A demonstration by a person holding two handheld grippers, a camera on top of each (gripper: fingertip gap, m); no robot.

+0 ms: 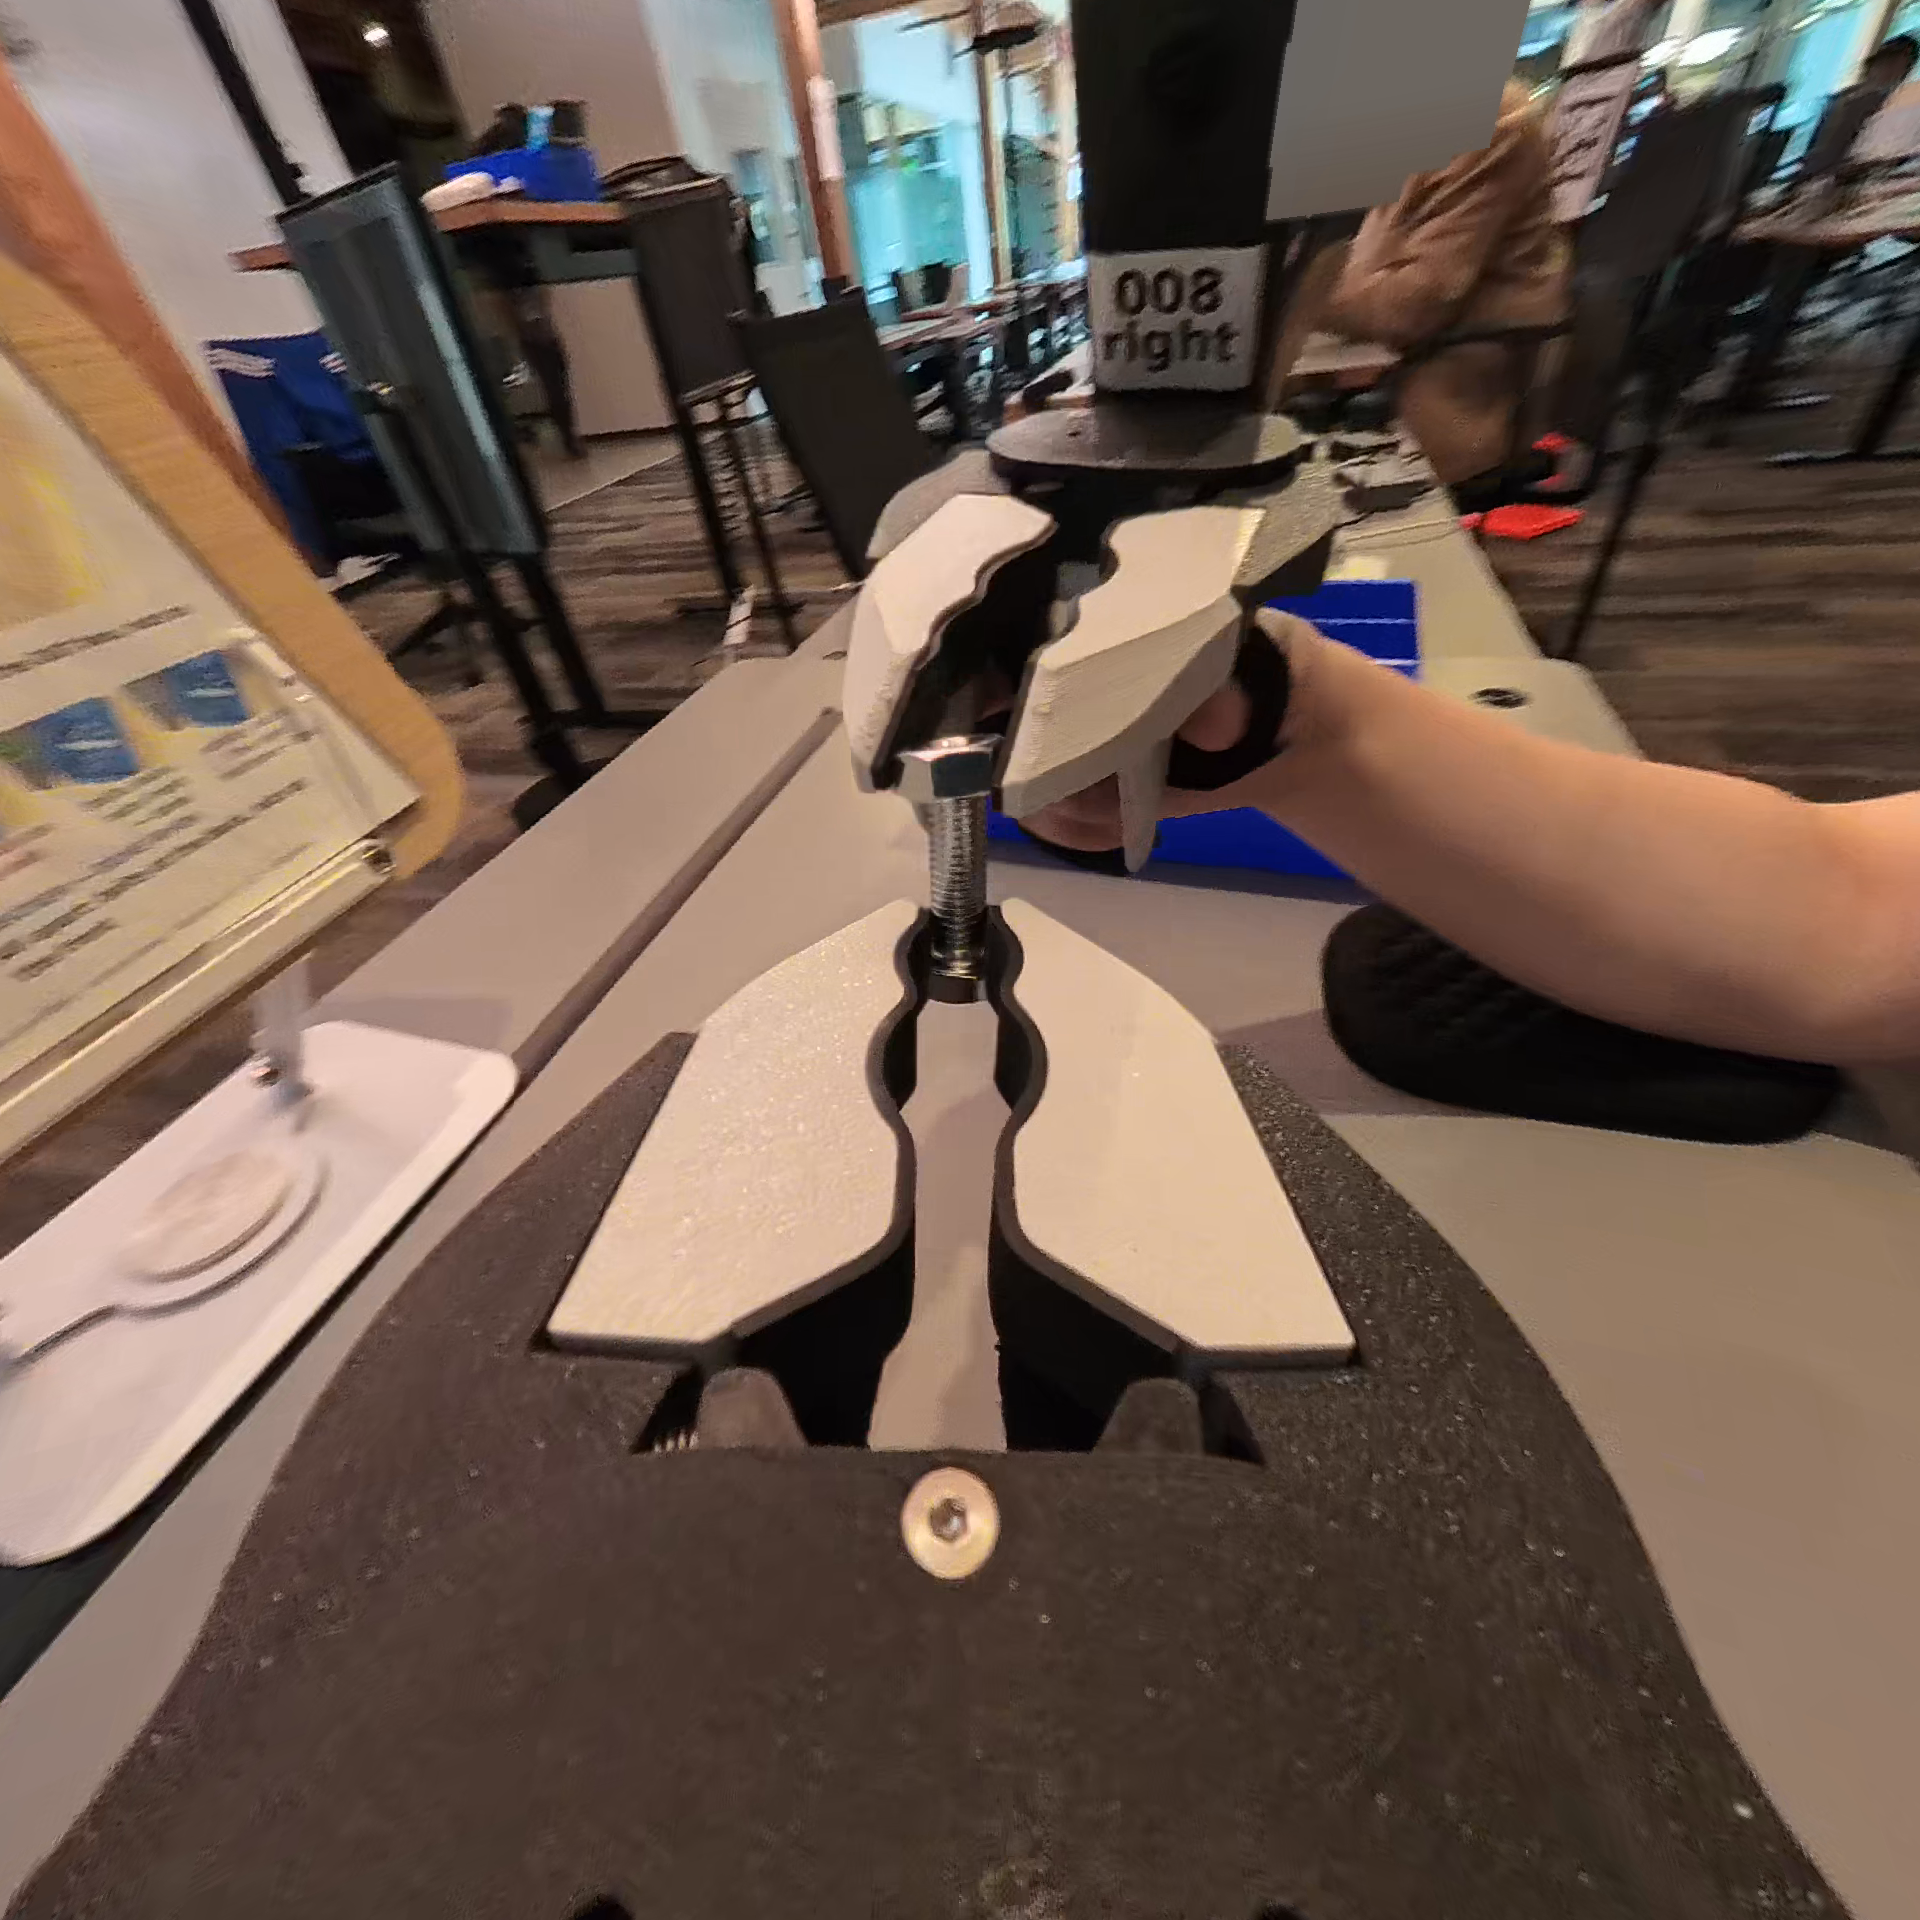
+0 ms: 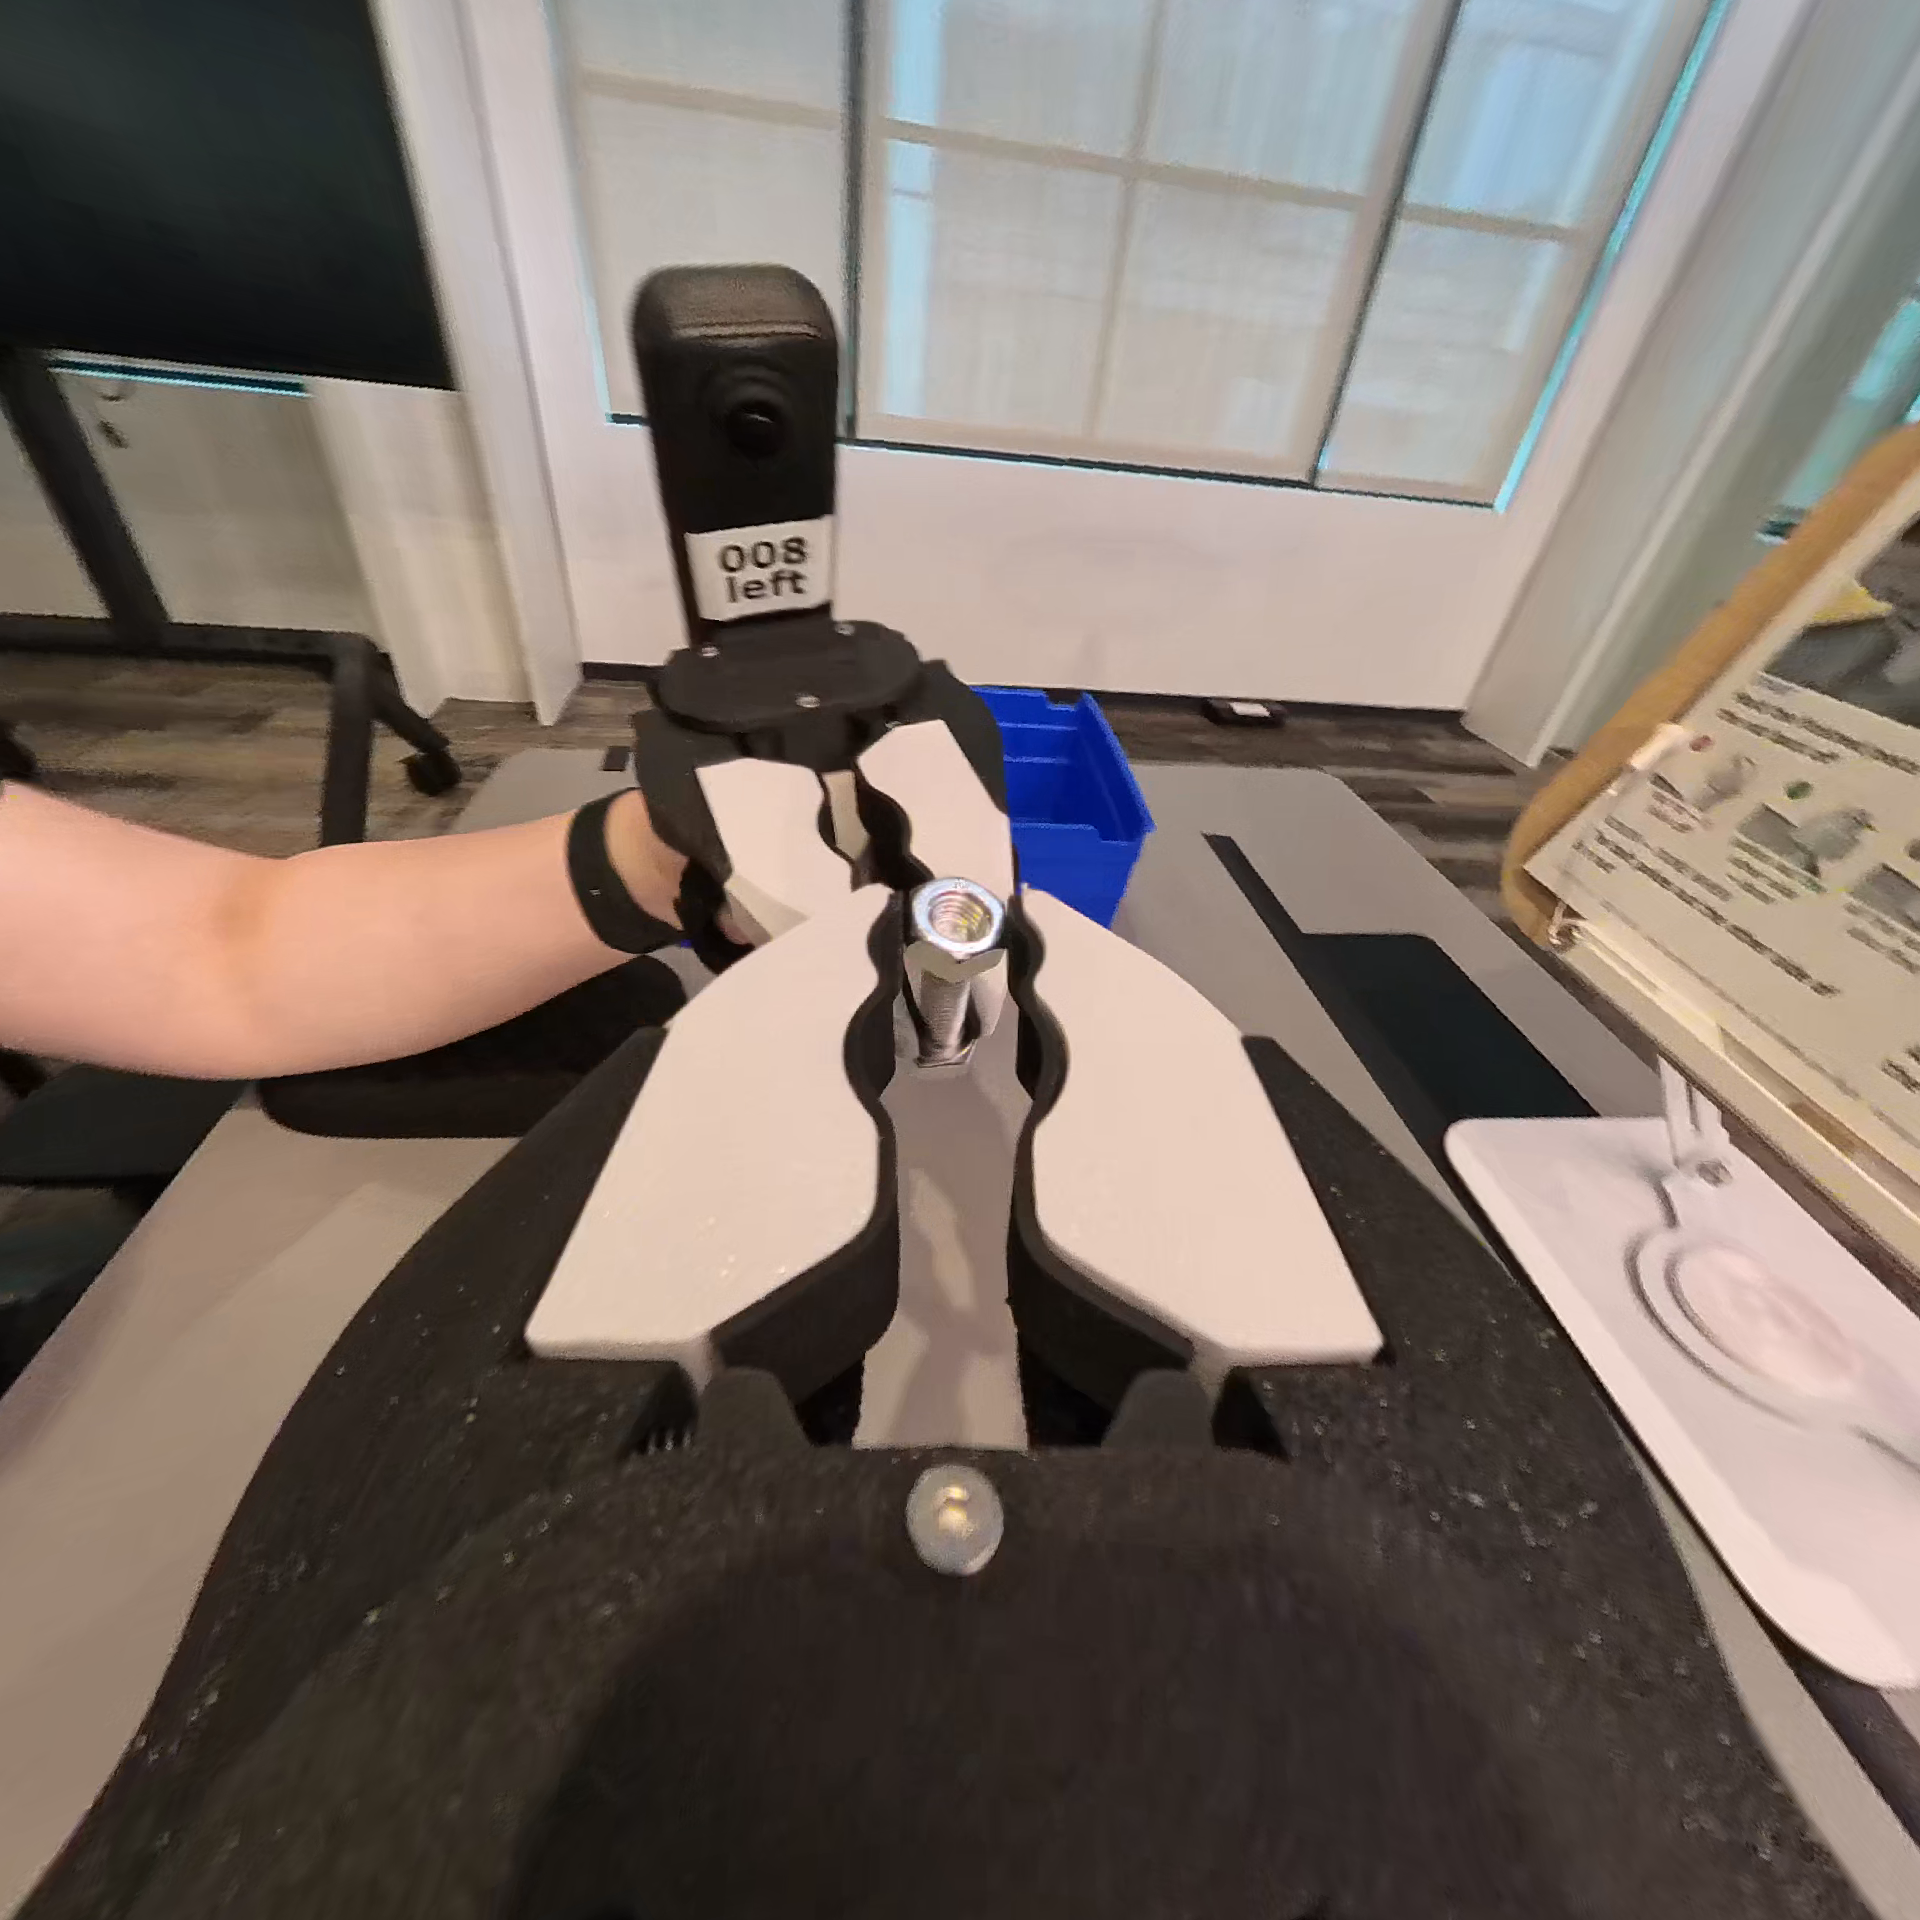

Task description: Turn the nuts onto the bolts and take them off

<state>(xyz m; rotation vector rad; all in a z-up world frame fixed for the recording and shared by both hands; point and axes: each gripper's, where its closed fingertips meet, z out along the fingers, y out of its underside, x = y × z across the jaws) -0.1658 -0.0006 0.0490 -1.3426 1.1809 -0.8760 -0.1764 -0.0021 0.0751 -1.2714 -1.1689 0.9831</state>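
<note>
while the bolt (image 1: pixel 956 873) stands upright in the air above the grey surface (image 1: pixel 1558 1299), each gripper clamps one end of it. the left gripper (image 1: pixel 956 971) is closed on the bolt's lower end, its pale fingers (image 1: pixel 790 1122) pinching the dark part at the bottom of the threaded shaft. the right gripper (image 2: pixel 954 935) comes in from the far side and is closed around the silver nut (image 2: pixel 956 920) at the top of the bolt; in the right wrist view the nut's threaded hole faces the camera. in the left wrist view the nut (image 1: pixel 951 769) sits at the very top of the threads, between the right gripper's (image 1: pixel 951 774) tips. a person's hand (image 1: pixel 1226 748) holds the right gripper's handle, the forearm resting across a black pad (image 1: pixel 1507 1039) near the surface's right edge. a blue bin (image 2: pixel 1070 800) stands toward the far end of the surface. beside the left edge, a white stand (image 1: pixel 208 1247) carries a tilted board with printed sheets (image 1: pixel 135 790).
</note>
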